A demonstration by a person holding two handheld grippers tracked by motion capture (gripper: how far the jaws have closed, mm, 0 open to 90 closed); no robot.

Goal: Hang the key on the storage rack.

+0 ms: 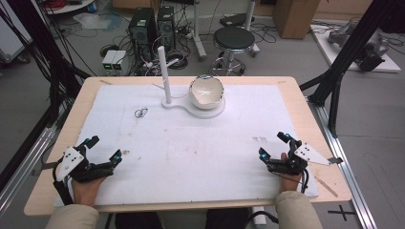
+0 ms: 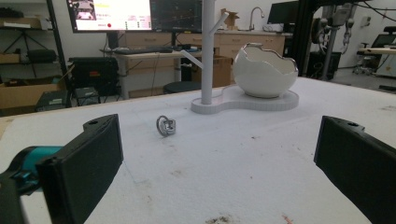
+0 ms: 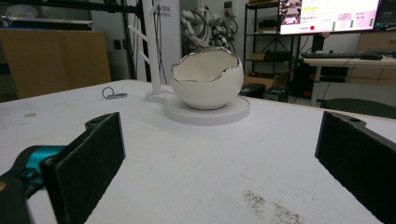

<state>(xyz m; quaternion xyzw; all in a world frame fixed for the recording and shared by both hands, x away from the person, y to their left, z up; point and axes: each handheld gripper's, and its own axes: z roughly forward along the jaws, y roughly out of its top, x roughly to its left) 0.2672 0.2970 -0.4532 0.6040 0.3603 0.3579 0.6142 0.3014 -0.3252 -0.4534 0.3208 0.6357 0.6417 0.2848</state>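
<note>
A white eggshell-shaped bowl [image 1: 207,91] with a silver rim sits on a white stand base [image 1: 210,112] at the back middle of the table. From the same base rises a white branched post [image 1: 164,71]. A small metal key ring [image 1: 140,112] lies on the white sheet left of the stand. My left gripper [image 1: 103,149] rests at the front left, open and holding nothing. At the front right my right gripper [image 1: 273,144] is open too, nothing between its jaws. The left gripper view shows the ring [image 2: 166,126], post [image 2: 207,56] and bowl [image 2: 264,71] ahead. The right gripper view shows the bowl [image 3: 207,79] and ring [image 3: 111,93].
A white foam sheet [image 1: 191,152] covers most of the wooden table [image 1: 47,191]. A wooden stick [image 1: 326,186] lies near the front right corner. Behind the table stand a black stool [image 1: 233,40], computer towers [image 1: 143,28] and cables on the floor.
</note>
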